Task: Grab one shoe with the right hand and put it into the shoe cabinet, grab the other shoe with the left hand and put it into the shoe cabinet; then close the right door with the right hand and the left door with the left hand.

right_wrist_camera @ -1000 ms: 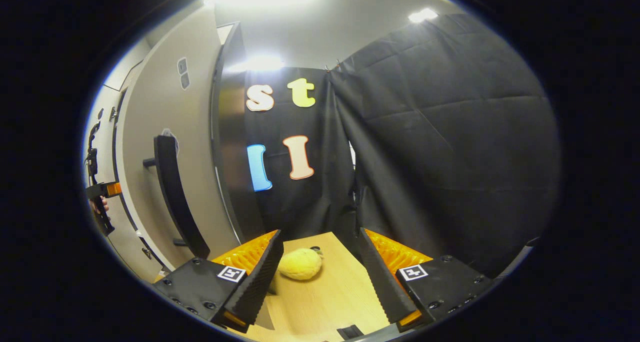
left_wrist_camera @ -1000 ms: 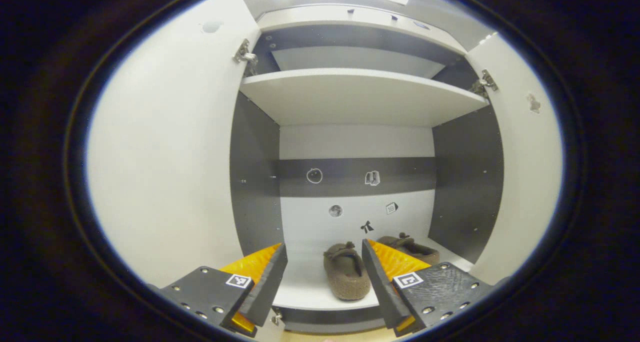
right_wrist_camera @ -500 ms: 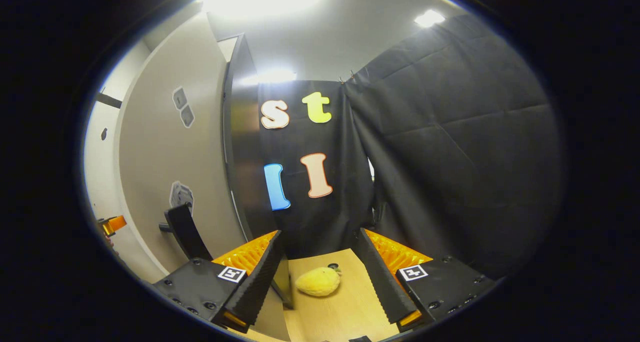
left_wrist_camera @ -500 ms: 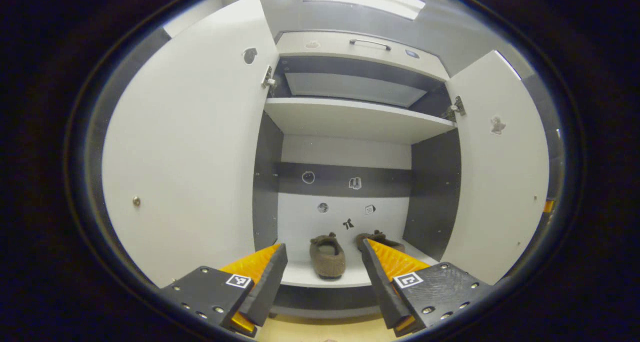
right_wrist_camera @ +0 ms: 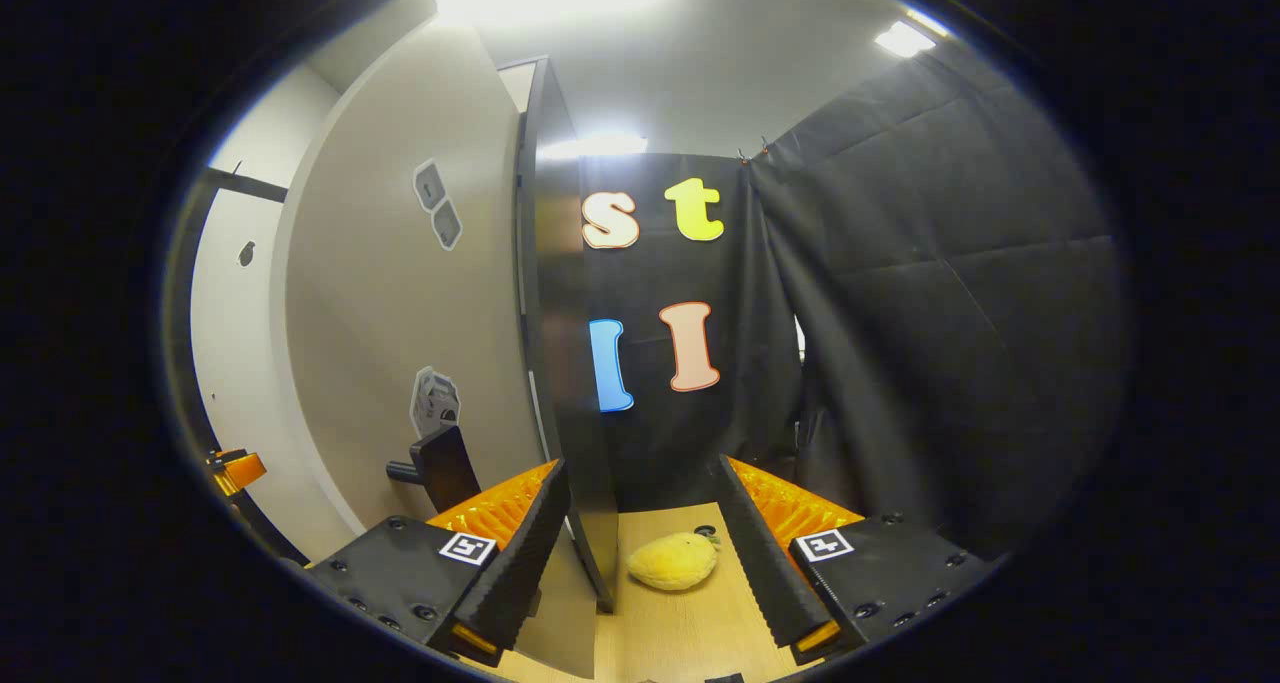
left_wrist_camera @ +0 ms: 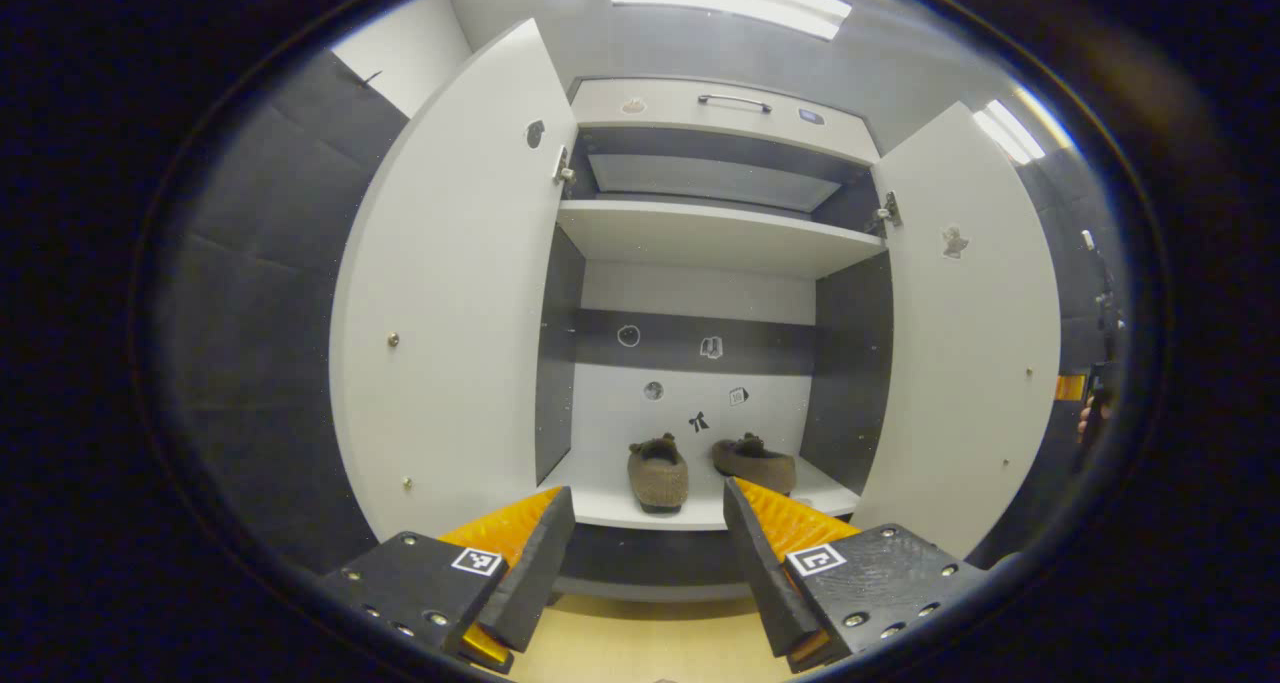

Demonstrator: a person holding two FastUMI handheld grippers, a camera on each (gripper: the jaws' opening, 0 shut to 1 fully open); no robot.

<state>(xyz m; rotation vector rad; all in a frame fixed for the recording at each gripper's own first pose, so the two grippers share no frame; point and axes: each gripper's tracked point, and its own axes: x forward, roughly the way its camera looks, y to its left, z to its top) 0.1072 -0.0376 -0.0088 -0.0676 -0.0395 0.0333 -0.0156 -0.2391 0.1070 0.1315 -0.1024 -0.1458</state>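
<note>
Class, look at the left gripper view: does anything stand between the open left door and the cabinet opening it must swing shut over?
Nothing visible does. Both shoes sit well inside on the bottom shelf, behind the left door's swing.

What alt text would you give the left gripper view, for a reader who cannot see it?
An open shoe cabinet with both white doors swung wide holds two brown slippers, the left slipper and the right slipper, side by side on its bottom shelf. The open left gripper points at them from outside, above a wooden floor.
</note>
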